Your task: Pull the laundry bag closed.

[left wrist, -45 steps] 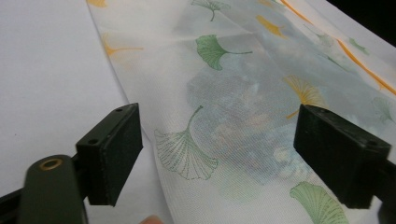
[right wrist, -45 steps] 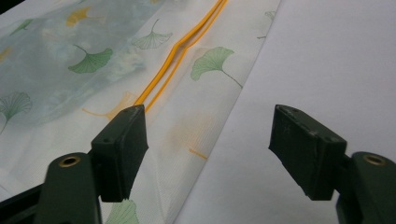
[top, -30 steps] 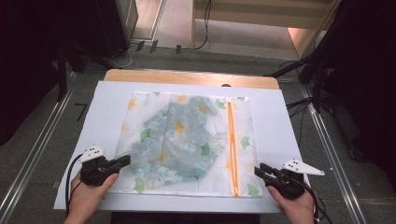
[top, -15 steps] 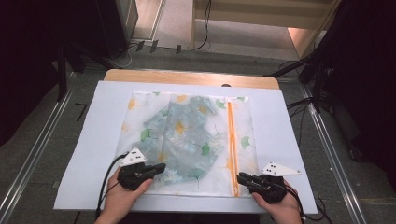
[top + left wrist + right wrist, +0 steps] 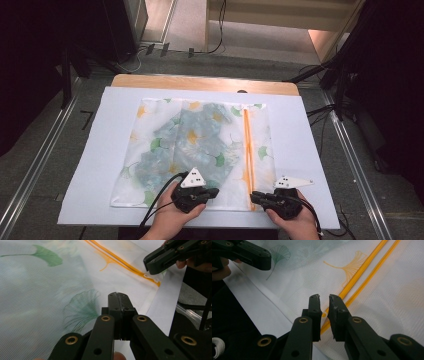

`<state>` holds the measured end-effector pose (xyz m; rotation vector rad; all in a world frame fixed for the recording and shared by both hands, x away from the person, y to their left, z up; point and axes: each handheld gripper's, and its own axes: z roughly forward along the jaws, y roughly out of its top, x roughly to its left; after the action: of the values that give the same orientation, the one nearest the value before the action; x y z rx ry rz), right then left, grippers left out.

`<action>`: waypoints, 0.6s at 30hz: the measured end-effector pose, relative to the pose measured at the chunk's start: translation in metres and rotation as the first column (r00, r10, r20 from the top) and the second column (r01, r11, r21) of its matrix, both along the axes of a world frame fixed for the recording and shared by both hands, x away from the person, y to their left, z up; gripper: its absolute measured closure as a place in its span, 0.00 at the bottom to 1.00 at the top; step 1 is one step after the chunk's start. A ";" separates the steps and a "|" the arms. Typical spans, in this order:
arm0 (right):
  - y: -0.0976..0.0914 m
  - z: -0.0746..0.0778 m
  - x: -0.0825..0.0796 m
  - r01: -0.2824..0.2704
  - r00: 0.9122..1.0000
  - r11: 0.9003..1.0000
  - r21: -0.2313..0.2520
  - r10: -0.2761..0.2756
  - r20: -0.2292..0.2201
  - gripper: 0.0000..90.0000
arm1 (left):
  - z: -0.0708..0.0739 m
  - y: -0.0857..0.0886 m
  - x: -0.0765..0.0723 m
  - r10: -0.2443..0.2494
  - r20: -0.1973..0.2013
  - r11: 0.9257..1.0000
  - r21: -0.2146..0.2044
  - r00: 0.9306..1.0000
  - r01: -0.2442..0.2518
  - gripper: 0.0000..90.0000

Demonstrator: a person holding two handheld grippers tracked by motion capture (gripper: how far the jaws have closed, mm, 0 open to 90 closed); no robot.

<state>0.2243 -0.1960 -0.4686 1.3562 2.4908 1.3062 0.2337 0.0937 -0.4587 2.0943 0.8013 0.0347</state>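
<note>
A: What is lying on the white sheet (image 5: 320, 165)?

B: A mesh laundry bag (image 5: 195, 150), flat, printed with green and orange ginkgo leaves, with a bluish patterned garment (image 5: 190, 140) showing through the netting. An orange zipper (image 5: 247, 145) is running down its right side, toward the near edge.

A: And the grippers?

B: Both are sitting at the bag's near edge. The left gripper (image 5: 119, 298) is keeping its jaws pressed together with nothing visible between them, its tip hovering just over the mesh near a green leaf. The right gripper (image 5: 324, 300) is standing with a narrow gap between its jaws; they have just been closing and easing open a little again, and the near end of the zipper is lying right at that gap, not clamped as far as I can see.

A: Is the zipper pull (image 5: 149, 277) visible?

B: In the left gripper view a small pale tab is showing just under the right gripper's tip. Whether the tip is touching it, I cannot tell.

A: Anything else unclear?

B: The garment's shape is blurring behind the mesh, and the person's forearms are being cut off at the bottom edge
</note>
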 end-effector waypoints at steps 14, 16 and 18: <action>0.011 -0.005 0.000 -0.040 0.999 0.996 -0.080 0.038 -0.031 0.94 | -0.020 -0.032 -0.004 -0.100 -0.034 0.992 0.069 0.994 0.102 1.00; 0.009 -0.004 0.000 -0.041 0.999 0.997 -0.067 0.039 -0.033 0.95 | -0.020 -0.032 -0.004 -0.094 -0.038 0.993 0.067 0.995 0.096 1.00; 0.005 -0.003 0.001 -0.031 0.999 0.998 -0.049 0.029 -0.026 0.96 | -0.020 -0.032 -0.005 -0.097 -0.031 0.993 0.068 0.995 0.099 1.00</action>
<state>0.2249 -0.1911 -0.4711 1.3392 2.5518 1.2313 0.2291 0.0621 -0.4789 2.2019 0.7225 -0.0197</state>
